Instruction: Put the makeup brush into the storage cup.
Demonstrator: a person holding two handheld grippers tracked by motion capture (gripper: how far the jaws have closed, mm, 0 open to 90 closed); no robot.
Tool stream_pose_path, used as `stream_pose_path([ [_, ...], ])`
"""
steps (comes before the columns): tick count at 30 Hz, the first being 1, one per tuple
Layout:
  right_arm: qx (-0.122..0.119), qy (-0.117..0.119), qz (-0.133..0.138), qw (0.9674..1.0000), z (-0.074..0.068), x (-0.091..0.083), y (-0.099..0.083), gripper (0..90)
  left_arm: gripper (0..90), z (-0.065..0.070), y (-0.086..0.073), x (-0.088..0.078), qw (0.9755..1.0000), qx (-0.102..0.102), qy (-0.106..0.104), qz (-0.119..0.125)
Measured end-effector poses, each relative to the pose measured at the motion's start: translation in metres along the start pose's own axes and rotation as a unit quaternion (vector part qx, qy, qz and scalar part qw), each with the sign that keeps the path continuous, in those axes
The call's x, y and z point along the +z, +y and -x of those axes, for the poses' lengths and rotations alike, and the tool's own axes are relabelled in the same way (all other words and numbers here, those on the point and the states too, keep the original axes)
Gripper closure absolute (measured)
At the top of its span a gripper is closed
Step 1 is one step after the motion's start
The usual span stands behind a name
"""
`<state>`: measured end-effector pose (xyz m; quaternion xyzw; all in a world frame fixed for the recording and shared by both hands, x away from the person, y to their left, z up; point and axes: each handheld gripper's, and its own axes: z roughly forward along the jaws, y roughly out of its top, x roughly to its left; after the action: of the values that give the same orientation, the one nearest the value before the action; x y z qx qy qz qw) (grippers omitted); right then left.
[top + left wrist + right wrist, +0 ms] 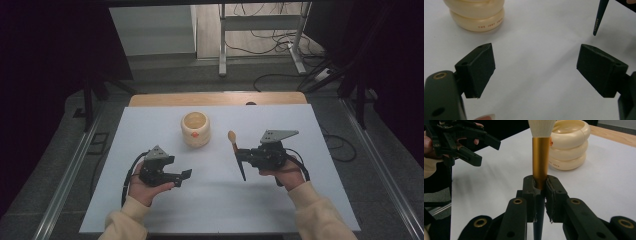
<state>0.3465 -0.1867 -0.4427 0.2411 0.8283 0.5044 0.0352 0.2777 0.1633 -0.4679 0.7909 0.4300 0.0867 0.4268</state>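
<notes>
A makeup brush [233, 140] with a gold ferrule, pale bristles and a dark handle is clamped at its middle in my right gripper [240, 155], right of the table's centre. In the right gripper view the jaws [540, 190] press on the brush [540, 157] where ferrule meets handle. A cream ribbed pot [195, 129] stands behind, between the two hands. My left gripper [179, 167] hovers at the front left, open and holding nothing. In the left gripper view its pads [477, 70] stand wide apart over bare table, with the pot [476, 15] at top left and the brush handle's tip [599, 18] at top right.
A white sheet [215, 200] covers the table, with a wooden edge [215, 98] showing at the back. The left gripper [474, 147] shows at the upper left of the right gripper view. Cables and a metal stand lie on the floor beyond.
</notes>
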Motion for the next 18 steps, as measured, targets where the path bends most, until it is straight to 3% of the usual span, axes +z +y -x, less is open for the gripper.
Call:
stream_pose_path([
  [18,-0.004,0.005,-0.003,1.0000,-0.002,0.005,-0.001,79.1,16.7,0.004,0.019,0.014,0.9996,-0.007,-0.025,0.012],
])
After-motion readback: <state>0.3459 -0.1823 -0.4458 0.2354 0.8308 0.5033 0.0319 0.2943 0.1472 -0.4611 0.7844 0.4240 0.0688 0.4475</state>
